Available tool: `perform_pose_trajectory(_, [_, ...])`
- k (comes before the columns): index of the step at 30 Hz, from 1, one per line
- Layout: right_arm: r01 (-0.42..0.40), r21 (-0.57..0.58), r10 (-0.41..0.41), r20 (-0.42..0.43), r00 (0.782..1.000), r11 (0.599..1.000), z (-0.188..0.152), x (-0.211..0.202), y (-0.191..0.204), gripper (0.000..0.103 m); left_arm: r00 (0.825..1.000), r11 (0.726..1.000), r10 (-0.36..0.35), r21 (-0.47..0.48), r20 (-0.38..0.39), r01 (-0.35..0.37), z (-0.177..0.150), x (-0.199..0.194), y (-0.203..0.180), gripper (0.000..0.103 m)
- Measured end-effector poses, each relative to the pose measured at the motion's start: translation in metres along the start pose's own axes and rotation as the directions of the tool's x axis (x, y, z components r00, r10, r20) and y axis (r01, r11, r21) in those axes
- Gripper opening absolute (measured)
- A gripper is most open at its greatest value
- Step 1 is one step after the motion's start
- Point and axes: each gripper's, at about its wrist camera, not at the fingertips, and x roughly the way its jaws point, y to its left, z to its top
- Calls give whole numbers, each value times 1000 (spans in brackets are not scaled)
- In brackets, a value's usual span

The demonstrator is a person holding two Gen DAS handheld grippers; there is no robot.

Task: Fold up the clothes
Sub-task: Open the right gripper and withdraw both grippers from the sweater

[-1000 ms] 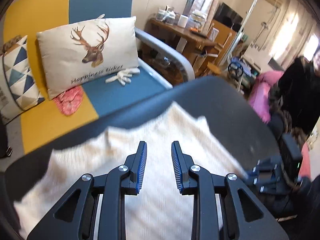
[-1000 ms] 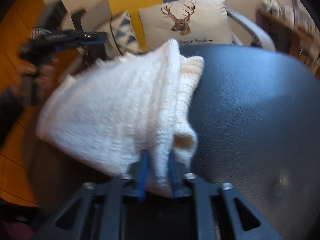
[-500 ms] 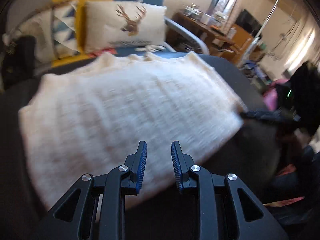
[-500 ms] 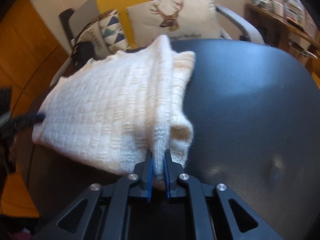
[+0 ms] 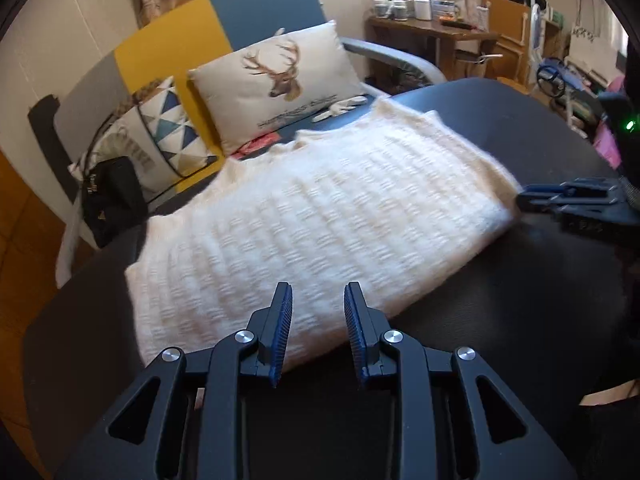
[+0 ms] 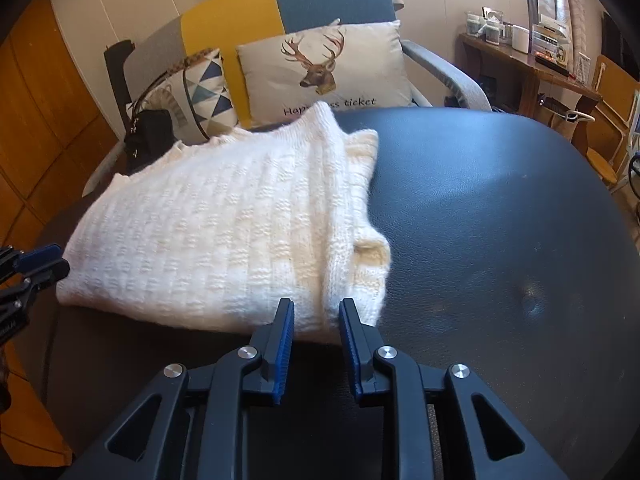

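Sweater (image 5: 320, 220) underside — folded, unseen

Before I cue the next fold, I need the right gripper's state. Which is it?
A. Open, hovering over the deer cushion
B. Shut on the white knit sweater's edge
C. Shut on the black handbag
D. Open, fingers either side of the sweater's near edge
D: in the right wrist view the right gripper has its jaws spread, with the near folded edge of the white knit sweater lying between the blue pads on the black table, not pinched.
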Motion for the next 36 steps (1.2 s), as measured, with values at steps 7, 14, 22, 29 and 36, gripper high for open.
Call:
perform_pose_trajectory(7, [-22, -16, 22, 26, 999, 1000, 1, -11, 5, 24, 1000, 1000, 6, 22, -15, -6, 6, -2, -19, 31])
perform_pose_trajectory(14, [-51, -22, 52, 75, 996, 998, 10, -25, 11, 24, 999, 999, 41, 35, -23, -40, 2, -4, -23, 31])
perform_pose_trajectory(22, [-94, -82, 98, 52, 994, 992, 15, -18, 40, 24, 998, 997, 57, 45, -33, -55, -5, -5, -23, 31])
perform_pose_trajectory(29, [-117, -92, 118, 7, 993, 989, 17, 0, 56, 24, 997, 997, 71, 35, -41, -70, -11, -3, -18, 31])
perform_pose_trajectory(36, [-126, -68, 125, -20, 992, 990, 14, 9, 57, 24, 995, 996, 81, 29, -54, -79, -15, 1, -14, 32])
